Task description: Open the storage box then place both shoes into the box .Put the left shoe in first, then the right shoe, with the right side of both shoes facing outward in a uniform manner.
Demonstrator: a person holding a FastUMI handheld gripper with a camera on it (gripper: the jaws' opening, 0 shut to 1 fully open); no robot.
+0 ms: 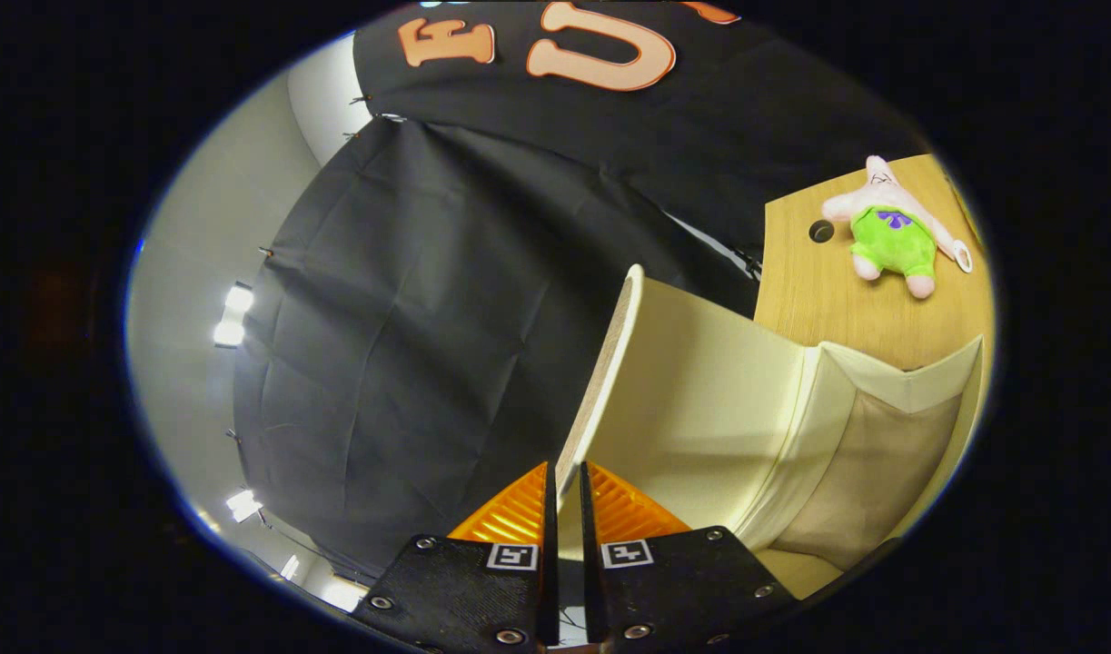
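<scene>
1. Storage box [700, 400] is seen just ahead of the tongs [566, 495], standing on the wooden counter [828, 300]; its cream lid flap [610, 363] is lifted and held edge-on between the two fingers.
2. To the left of the box, black cloth is hung as the booth's wall [410, 327], with a pale wall and bright lamps [233, 313] seen beyond its left edge.
3. The tongs are nearly closed, only a thin gap being left, and the lid flap's edge is pinched in that gap, with both fingers pressed against it.
4. To the right of the lifted flap, the box's open interior is seen, with cream side walls and a greyer panel [873, 472] at the far side.
5. Further right, beyond the box, a pink plush toy [891, 232] in green shorts is lying on the counter, well apart from the tongs, beside a dark round hole [820, 231] in the counter top.
</scene>
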